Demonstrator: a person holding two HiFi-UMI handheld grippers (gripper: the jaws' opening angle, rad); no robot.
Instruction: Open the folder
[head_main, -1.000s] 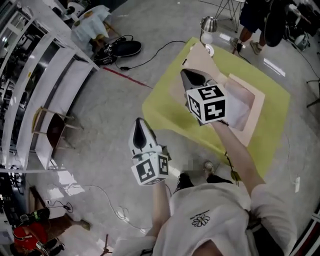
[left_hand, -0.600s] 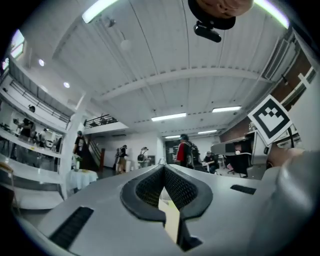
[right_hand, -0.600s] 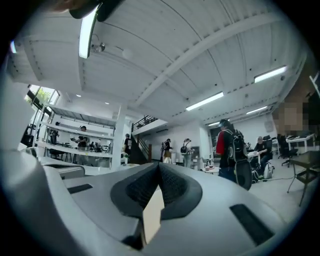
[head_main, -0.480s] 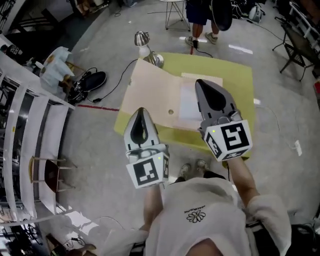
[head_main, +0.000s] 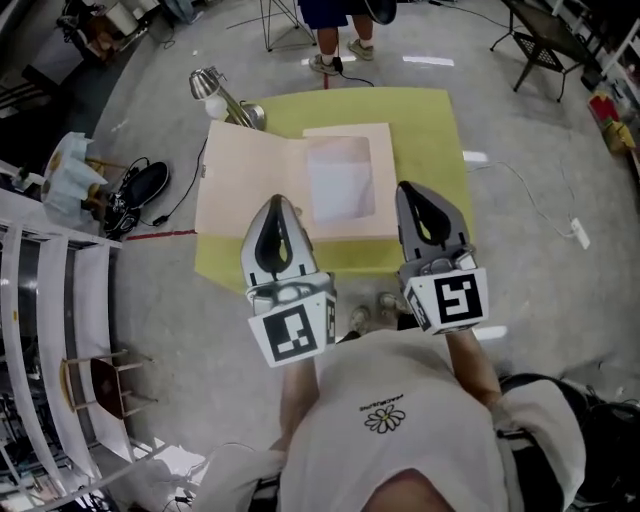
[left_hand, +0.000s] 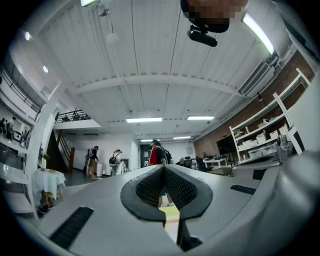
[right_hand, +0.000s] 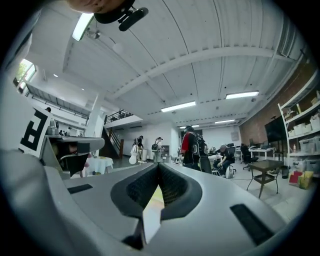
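A pale beige folder (head_main: 250, 180) lies spread open on a yellow-green table (head_main: 430, 130), with a white sheet (head_main: 340, 180) on its right half. In the head view both grippers hover side by side at the table's near edge, pointing toward the folder. My left gripper (head_main: 276, 205) is shut and holds nothing, its tip over the folder's near edge. Level with it, my right gripper (head_main: 418, 192) is shut and empty too, just right of the folder. Both gripper views look level across the room over shut jaws, with a sliver of table between them.
A silver desk lamp (head_main: 215, 88) stands at the table's far left corner. A person's legs (head_main: 335, 30) stand beyond the far edge. White shelving (head_main: 50, 300) runs along the left, with cables and bags (head_main: 140, 190) on the floor. A dark side table (right_hand: 265, 167) stands at the right.
The head view has swung to face the table squarely. Both grippers came together in front of me, level and side by side. The folder lies flat open throughout.
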